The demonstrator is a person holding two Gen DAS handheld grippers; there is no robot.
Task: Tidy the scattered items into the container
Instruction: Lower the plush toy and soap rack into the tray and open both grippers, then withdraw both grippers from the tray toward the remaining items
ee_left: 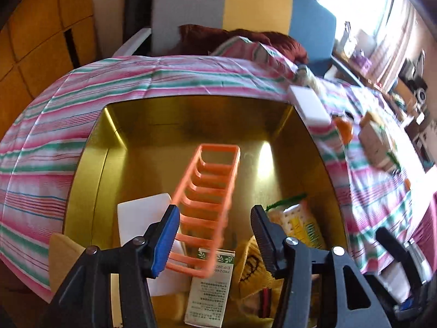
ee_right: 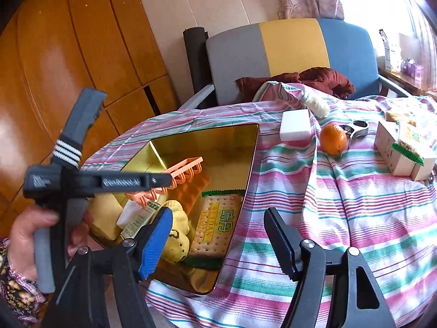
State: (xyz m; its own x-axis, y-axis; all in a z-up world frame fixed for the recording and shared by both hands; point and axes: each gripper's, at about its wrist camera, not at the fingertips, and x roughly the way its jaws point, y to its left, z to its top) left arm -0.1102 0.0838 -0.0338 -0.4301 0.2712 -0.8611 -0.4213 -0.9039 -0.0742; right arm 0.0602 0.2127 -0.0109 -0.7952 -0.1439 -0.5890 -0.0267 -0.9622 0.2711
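Right, lower left I've got my left gripper (ee_left: 215, 239) spread over the gold tin (ee_right: 252, 147), the orange rack (ee_left: 208, 205) loose between its pads and tipping in, while my empty, open right gripper (ee_right: 218, 242) hovers at the tin's rim with clear cloth toward the orange (ee_right: 333, 139) upper right.

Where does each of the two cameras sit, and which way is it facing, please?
Left wrist: on the left tool, looking steeply down into the gold metal tin; only its two fingers show, astride the orange plastic rack.
Right wrist: on the right tool, looking across the striped tablecloth; its fingers, the left tool and the person's left hand show.
Shared: tin, rack, white foam block.
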